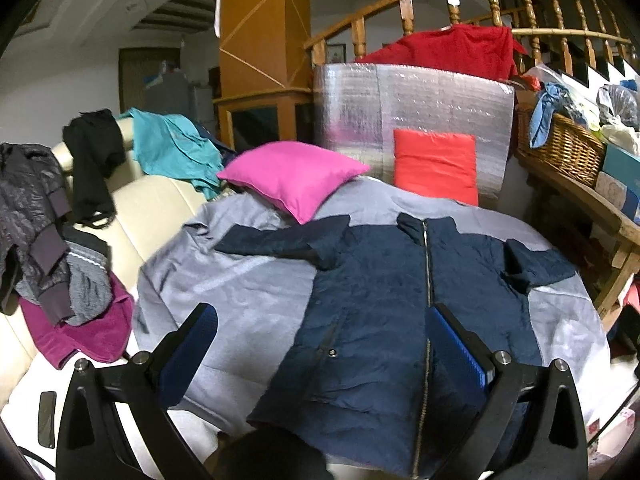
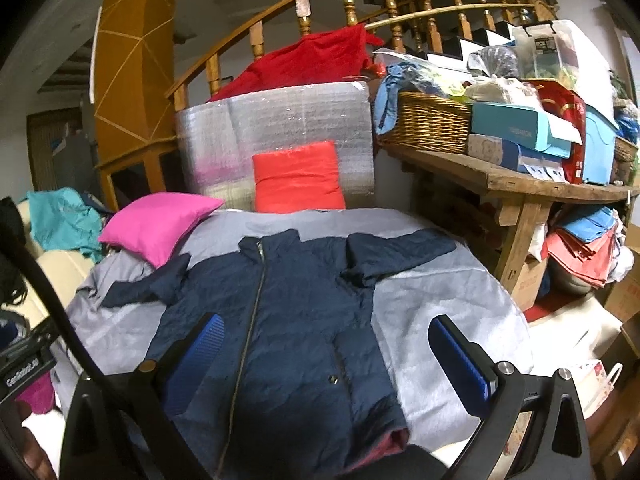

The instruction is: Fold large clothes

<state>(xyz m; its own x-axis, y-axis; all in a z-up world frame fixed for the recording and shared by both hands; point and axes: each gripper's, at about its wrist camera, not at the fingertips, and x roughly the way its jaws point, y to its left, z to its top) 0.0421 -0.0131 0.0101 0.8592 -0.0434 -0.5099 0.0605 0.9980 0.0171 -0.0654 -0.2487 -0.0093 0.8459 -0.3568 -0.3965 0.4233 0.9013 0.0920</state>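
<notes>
On the gray sheet (image 1: 248,300), jacket (image 1: 380,312) lies flat, zipped, sleeves out, unfolded. Your left claw (image 1: 320,344) and right claw (image 2: 324,352) both spread, empty. All folds remain.

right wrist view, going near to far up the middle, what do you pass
navy jacket on the grey sheet → orange-red cushion → silver foil mat → red garment → wooden stair railing

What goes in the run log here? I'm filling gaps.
jacket: flat, zipped, unfolded | left gripper: open, empty | right gripper: open, empty
</notes>
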